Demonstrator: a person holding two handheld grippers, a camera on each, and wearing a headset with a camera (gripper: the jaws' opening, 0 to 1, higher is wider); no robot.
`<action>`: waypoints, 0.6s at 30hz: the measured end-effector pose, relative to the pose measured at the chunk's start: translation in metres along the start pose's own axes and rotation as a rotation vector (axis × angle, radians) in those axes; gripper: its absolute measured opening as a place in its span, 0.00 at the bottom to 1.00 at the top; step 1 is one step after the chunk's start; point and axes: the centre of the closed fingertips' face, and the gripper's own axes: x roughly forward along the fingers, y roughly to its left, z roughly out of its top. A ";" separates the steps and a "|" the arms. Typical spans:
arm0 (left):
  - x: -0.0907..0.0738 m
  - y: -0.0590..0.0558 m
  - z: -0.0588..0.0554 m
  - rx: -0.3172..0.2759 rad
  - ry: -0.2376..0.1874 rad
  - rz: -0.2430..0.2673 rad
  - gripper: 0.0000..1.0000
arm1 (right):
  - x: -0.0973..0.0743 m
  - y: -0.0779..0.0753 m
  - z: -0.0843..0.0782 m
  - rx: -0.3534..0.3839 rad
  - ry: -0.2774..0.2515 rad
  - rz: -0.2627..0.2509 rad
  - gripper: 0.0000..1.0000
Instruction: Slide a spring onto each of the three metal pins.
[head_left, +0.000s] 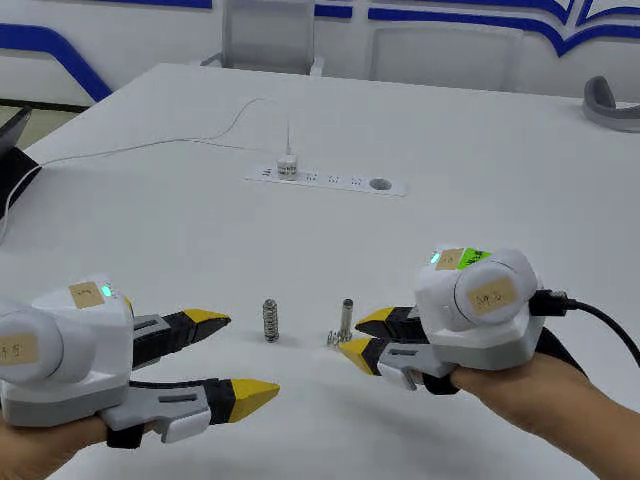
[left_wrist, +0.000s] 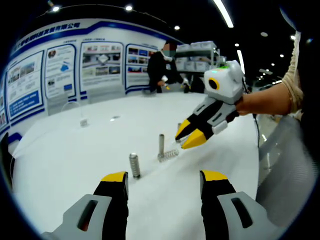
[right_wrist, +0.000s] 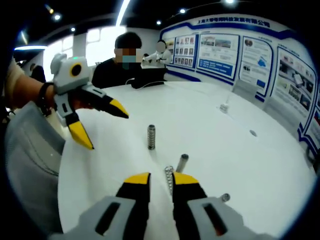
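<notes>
Left gripper is wide open, nothing in it. Right gripper has its jaws just a crack apart, tips right by a loose spring lying on the table beside a bare pin. The loaded pin stands further left. A small stub by the right jaw might be the third pin, but it's too tiny to say.

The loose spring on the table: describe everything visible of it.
The loose spring is a small silvery wire coil, lying on its side on the white table at the foot of the bare upright pin, on no pin yet. The open yellow-tipped tongs of the right gripper point at it from close by; whether they touch it cannot be told.
</notes>
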 end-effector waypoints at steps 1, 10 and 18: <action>0.000 0.000 0.000 -0.001 0.000 0.000 0.59 | 0.001 -0.002 -0.002 0.000 0.005 -0.002 0.18; 0.001 -0.002 -0.002 0.001 0.007 -0.005 0.58 | 0.011 -0.011 -0.019 -0.010 0.061 -0.011 0.18; 0.001 -0.003 -0.003 -0.001 0.015 -0.007 0.58 | 0.021 -0.016 -0.029 -0.011 0.101 0.003 0.18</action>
